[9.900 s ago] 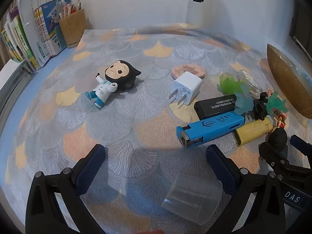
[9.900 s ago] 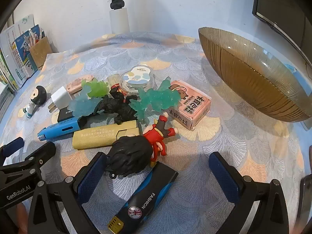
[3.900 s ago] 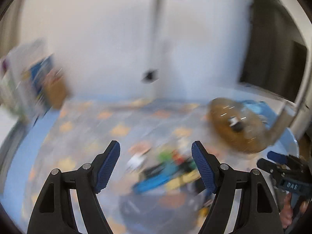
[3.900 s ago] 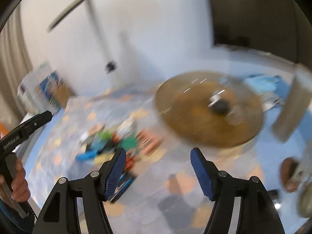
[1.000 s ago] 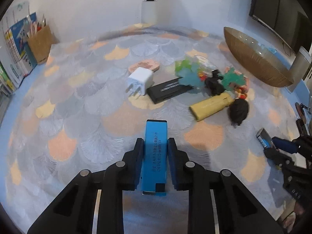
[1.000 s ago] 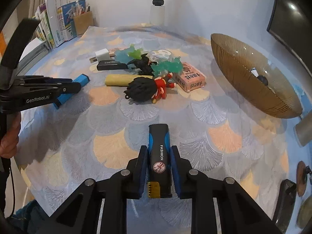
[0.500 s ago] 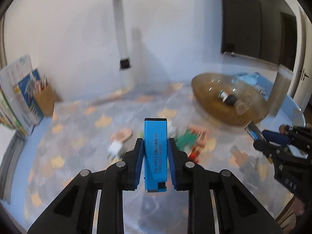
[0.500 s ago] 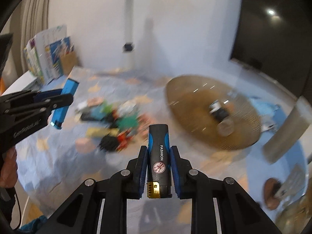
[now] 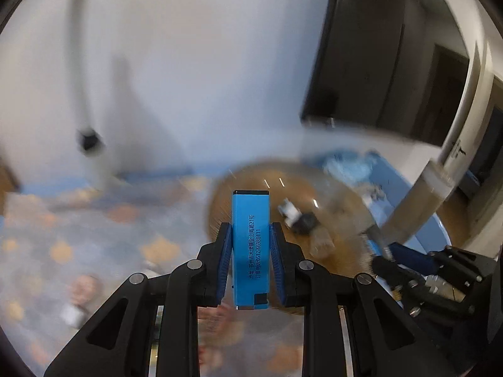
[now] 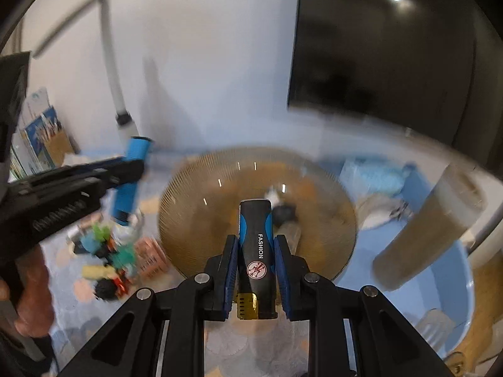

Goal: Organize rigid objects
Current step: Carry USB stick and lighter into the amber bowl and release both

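My left gripper (image 9: 251, 232) is shut on a light blue lighter (image 9: 251, 248), held upright high above the table. My right gripper (image 10: 255, 245) is shut on a black and blue lighter (image 10: 256, 251) marked FASHION. Ahead of both lies a wide brown ribbed bowl (image 10: 188, 201), blurred, with a few small objects inside (image 9: 297, 216). In the right wrist view the left gripper (image 10: 130, 169) and its blue lighter (image 10: 129, 182) hang left of the bowl. The right gripper shows at the lower right of the left wrist view (image 9: 382, 253).
A blurred heap of small toys and lighters (image 10: 110, 251) lies on the patterned cloth left of the bowl. A tan cylinder (image 10: 424, 229) leans at the right. A white lamp pole (image 10: 113, 75) rises at the back; books (image 10: 41, 144) stand far left.
Both grippers have risen from the table with their lighters and swung toward the brown bowl, which now sits just ahead of them. The toy heap has dropped low and left.
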The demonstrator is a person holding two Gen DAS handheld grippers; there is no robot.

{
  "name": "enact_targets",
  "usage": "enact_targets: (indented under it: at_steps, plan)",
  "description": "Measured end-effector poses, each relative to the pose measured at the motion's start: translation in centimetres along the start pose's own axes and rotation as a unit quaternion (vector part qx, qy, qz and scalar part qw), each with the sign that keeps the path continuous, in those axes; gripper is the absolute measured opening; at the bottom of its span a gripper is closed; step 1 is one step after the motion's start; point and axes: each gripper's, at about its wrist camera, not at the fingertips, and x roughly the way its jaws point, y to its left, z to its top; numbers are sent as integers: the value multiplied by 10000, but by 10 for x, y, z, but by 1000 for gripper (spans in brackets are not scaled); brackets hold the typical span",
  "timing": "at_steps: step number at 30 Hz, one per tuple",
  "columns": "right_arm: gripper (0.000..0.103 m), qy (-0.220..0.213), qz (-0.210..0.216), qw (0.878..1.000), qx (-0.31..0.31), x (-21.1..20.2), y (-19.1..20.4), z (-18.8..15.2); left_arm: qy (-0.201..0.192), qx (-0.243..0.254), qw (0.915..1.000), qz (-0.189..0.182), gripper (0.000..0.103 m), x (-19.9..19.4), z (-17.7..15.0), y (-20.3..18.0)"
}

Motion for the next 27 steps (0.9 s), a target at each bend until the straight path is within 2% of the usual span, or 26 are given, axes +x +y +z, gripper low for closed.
enact_targets:
  at_steps: [3, 8, 10, 12, 13, 14, 15, 19, 23, 27]
  plan:
    - [22, 380, 104, 9992, 42, 27, -7, -5, 366, -94, 9992, -87, 21, 38, -11, -5]
    - [22, 699, 201, 9974, 16, 50, -13, -11, 636, -195, 9975, -245, 21, 63, -19, -8]
    - [22, 758, 237, 9968, -5, 54, -12, -12, 573, -175, 9980, -209, 21, 63, -20, -9]
    - [27, 704, 161, 9974, 35, 52, -14, -10, 441, -220, 9985, -230, 32, 58, -16, -7]
    - [37, 632, 110, 9979, 84, 48, -15, -9, 363, -311, 9985, -262, 52, 51, -14, -2]
    - [51, 576, 74, 9982, 123, 46, -17, -9, 246, -396, 9985, -304, 70, 41, -11, 3]
    - [56, 450, 27, 9988, 179, 39, -19, -7, 26, -468, 9983, -336, 74, 28, -10, 10]
    - [57, 112, 80, 9995, 268, 10, -18, -5, -414, -535, 9973, -273, 74, -17, -5, 35]
    - [57, -57, 255, 9996, 121, -13, 8, -6, -692, -846, 9939, -139, 74, -66, -15, 71]
    - [57, -181, 544, 9982, -173, -29, 48, -9, -1018, -985, 9892, 381, 74, -112, -38, 105]
